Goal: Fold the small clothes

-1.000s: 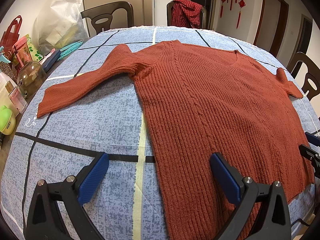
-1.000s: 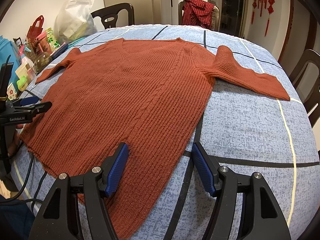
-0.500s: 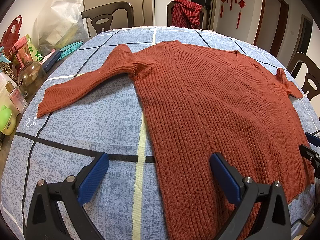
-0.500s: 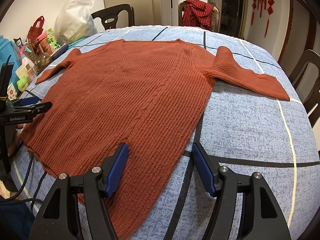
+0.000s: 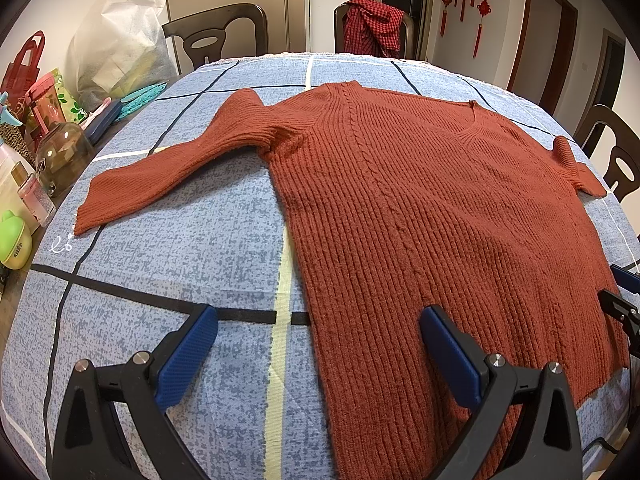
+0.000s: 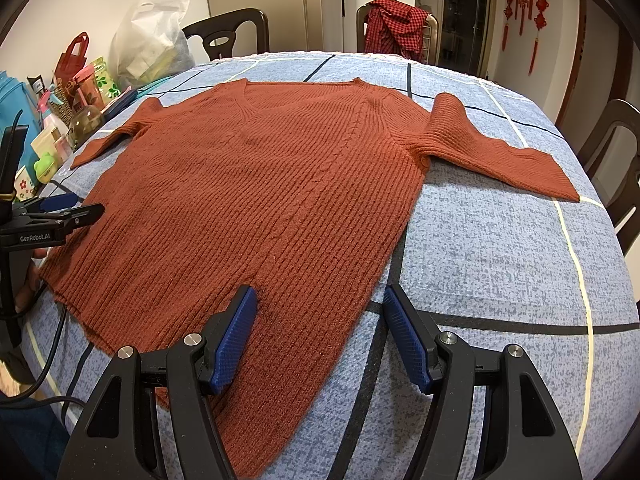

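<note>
A rust-red ribbed knit sweater (image 5: 432,216) lies flat and spread out on the blue patterned tablecloth (image 5: 192,248), with both sleeves out to the sides; it also shows in the right wrist view (image 6: 272,200). My left gripper (image 5: 316,344) is open and empty, low over the sweater's left bottom corner, its jaws astride the side edge. My right gripper (image 6: 320,328) is open and empty, its jaws astride the sweater's right bottom edge. The left sleeve (image 5: 168,176) and the right sleeve (image 6: 496,148) lie flat.
Bottles, a glass jar (image 5: 64,156), bags and a white plastic bag (image 5: 120,48) crowd the table's left side. Dark chairs (image 5: 216,36) stand around the table; one holds a red checked garment (image 5: 376,20). The left gripper's body shows at the left in the right wrist view (image 6: 44,224).
</note>
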A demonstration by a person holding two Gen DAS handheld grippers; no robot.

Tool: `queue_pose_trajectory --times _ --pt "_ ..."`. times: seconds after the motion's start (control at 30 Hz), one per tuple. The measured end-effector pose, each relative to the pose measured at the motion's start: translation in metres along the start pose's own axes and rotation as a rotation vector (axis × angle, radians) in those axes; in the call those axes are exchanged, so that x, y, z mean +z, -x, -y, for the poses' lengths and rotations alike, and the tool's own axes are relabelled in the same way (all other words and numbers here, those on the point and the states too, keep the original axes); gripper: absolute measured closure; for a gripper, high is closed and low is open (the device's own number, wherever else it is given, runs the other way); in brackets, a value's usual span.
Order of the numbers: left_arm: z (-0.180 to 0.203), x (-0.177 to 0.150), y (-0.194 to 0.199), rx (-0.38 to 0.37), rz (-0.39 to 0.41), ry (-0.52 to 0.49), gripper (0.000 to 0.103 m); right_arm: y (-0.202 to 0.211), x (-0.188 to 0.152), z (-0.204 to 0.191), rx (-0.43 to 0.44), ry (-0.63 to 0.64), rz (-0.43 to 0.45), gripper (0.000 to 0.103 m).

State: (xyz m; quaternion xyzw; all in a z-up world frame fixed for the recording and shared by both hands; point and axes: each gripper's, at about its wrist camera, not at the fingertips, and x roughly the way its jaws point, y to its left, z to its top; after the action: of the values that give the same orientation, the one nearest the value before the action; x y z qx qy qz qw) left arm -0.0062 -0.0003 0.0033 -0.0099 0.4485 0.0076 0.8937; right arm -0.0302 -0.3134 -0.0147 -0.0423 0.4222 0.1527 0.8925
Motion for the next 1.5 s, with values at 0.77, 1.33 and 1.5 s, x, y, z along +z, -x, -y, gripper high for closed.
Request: queue_pose_trajectory --times 0.77,1.33,1.5 --pt "-0.0006 -0.0003 0.0001 0.000 0.001 0.000 0.000 0.0000 -0.0017 -0.0005 0.000 0.000 0.001 0.037" --pt "-0.0043 0.0024 -0.0017 0.013 -0.003 0.012 0.000 -0.0007 0.0000 -0.0013 -0.004 -0.001 -0.012 0.037" --pt "-0.0040 0.0013 -0.0017 0.014 -0.003 0.014 0.000 -0.0015 0.0007 -0.0023 -0.009 -0.002 -0.016 0.037"
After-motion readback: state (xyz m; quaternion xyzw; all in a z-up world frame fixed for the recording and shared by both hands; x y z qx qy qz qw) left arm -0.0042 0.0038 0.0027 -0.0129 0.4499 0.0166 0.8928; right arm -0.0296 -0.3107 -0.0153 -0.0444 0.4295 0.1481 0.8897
